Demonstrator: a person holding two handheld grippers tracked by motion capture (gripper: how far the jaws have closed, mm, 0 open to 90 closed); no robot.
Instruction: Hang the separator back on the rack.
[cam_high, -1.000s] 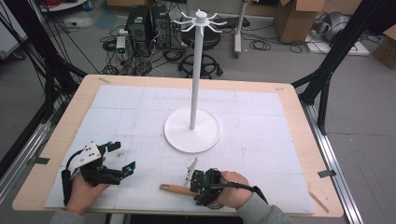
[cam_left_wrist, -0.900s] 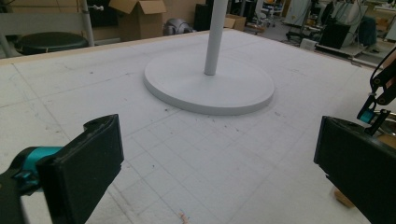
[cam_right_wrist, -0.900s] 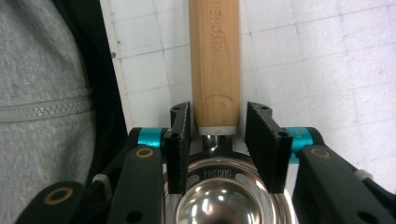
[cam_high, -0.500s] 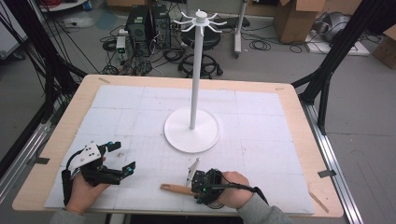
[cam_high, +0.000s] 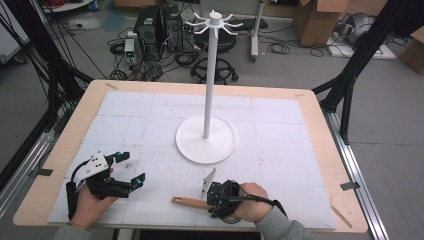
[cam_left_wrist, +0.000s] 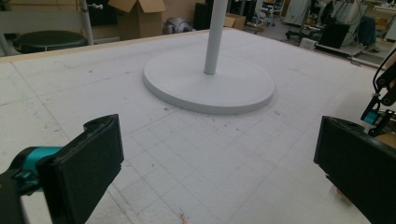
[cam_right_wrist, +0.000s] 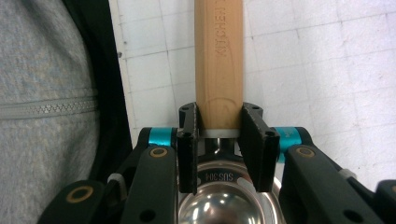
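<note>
A utensil with a wooden handle (cam_high: 189, 202) and a steel bowl (cam_right_wrist: 219, 205) lies near the table's front edge. My right gripper (cam_high: 216, 199) is shut on it. In the right gripper view the two jaws clamp the handle (cam_right_wrist: 218, 56) where the wood meets the metal, with the gripper (cam_right_wrist: 219, 135) pointing along the handle. My left gripper (cam_high: 131, 167) rests open at the front left, with nothing between its wide-apart jaws (cam_left_wrist: 219, 172). A white stand with a round base (cam_high: 205, 142) and a tall pole (cam_high: 210, 75) stands mid-table, beyond both grippers.
A white gridded mat (cam_high: 280, 125) covers the wooden table (cam_high: 320, 120). Hooks (cam_high: 216, 20) crown the stand's pole. A grey zipped garment (cam_right_wrist: 42, 116) lies close to the handle's left in the right gripper view. Cables, boxes and black frame legs surround the table.
</note>
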